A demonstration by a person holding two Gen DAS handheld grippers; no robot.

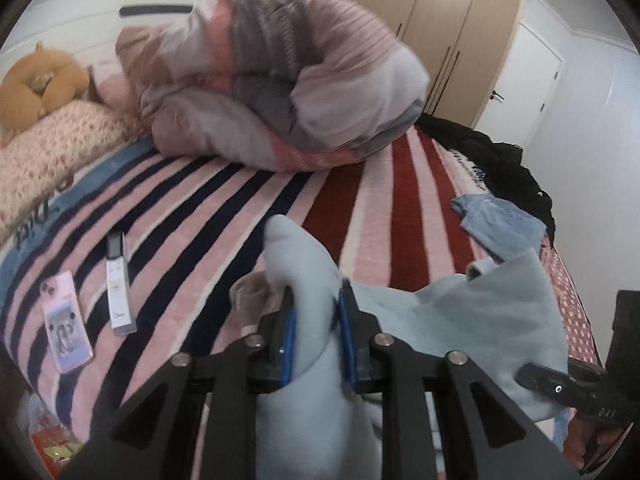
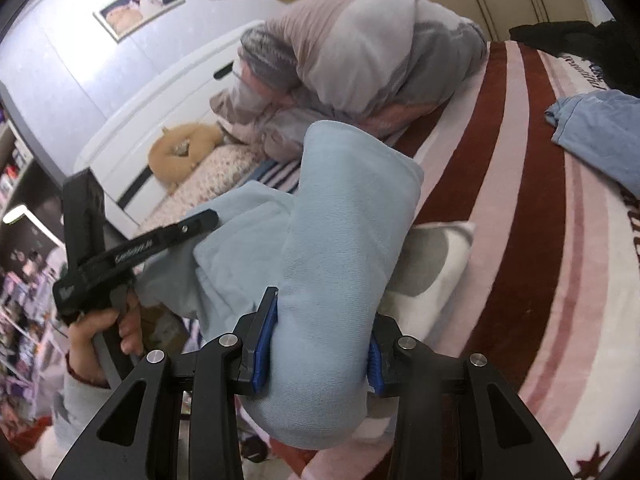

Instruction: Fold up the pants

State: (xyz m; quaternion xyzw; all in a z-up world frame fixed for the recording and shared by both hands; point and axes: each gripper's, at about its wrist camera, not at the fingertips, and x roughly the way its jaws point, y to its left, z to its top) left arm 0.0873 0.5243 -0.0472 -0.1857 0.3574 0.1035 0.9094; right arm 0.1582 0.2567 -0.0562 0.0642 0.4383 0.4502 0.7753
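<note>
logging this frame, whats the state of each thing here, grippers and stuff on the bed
left gripper: shut on the light blue pants
right gripper: shut on the light blue pants
light blue pants: bunched, lifted off the bed between both grippers
duvet: heaped in a mound
phone: lying flat, back up
remote: lying flat beside the phone
denim garment: crumpled, unfolded
black garment: heaped at the bed edge

Both wrist views sit low and close over the striped blanket (image 1: 208, 216) (image 2: 520, 184), facing the bunched duvet (image 1: 288, 80) (image 2: 360, 60). The left looks straight along the stripes, the right obliquely; they share that duvet and the orange plush (image 1: 36, 84) (image 2: 180, 152) beside it.
</note>
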